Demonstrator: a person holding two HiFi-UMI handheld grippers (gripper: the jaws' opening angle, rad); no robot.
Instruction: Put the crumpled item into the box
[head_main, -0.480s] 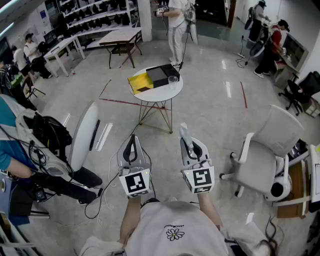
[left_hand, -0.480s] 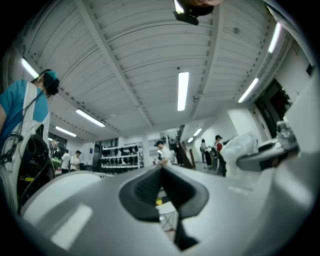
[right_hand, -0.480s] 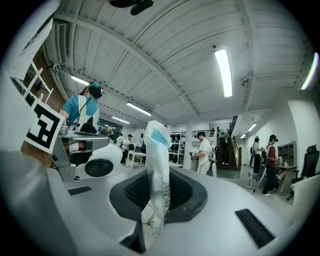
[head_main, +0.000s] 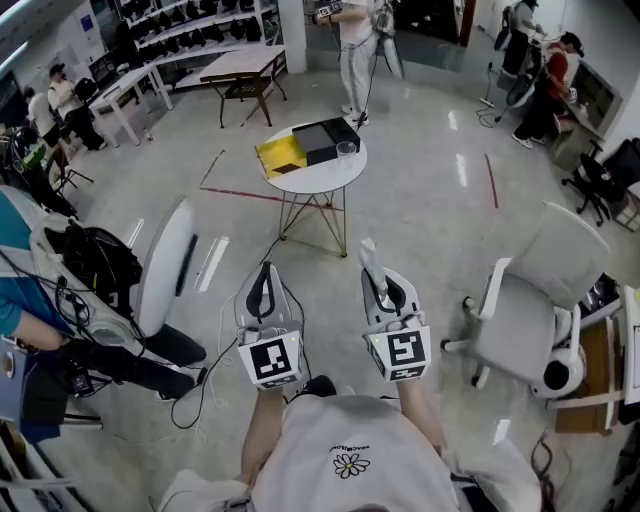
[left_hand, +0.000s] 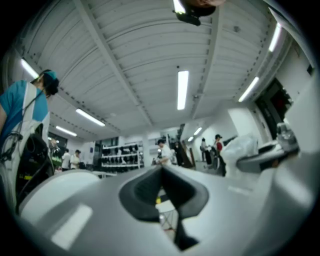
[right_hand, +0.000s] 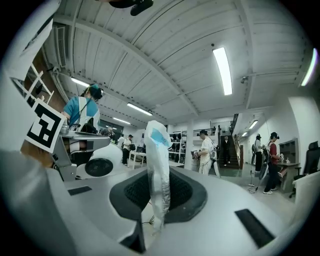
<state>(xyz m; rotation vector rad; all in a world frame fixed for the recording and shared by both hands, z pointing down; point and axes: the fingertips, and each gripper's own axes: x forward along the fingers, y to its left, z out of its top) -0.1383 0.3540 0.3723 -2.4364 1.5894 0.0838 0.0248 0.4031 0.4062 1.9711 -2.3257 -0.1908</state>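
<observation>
A crumpled white plastic wrapper (head_main: 369, 258) with a blue patch sticks up from my right gripper (head_main: 379, 285), which is shut on it. In the right gripper view the wrapper (right_hand: 159, 165) stands pinched between the dark pads (right_hand: 182, 192) of the gripper (right_hand: 160, 197). My left gripper (head_main: 262, 288) is beside it, shut and empty; its pads (left_hand: 145, 190) meet with nothing between them. The box (head_main: 324, 139), black with a yellow part (head_main: 279, 155), lies on a round white table (head_main: 320, 178) ahead, well beyond both grippers.
A clear glass (head_main: 346, 152) stands on the table beside the box. A white office chair (head_main: 530, 300) is at the right and a white chair back (head_main: 166, 262) at the left. Cables lie on the floor. Several people stand around the room.
The table with the box sits slightly higher in the head view. Both grippers keep the same pose, and the wrapper stays in the right one.
</observation>
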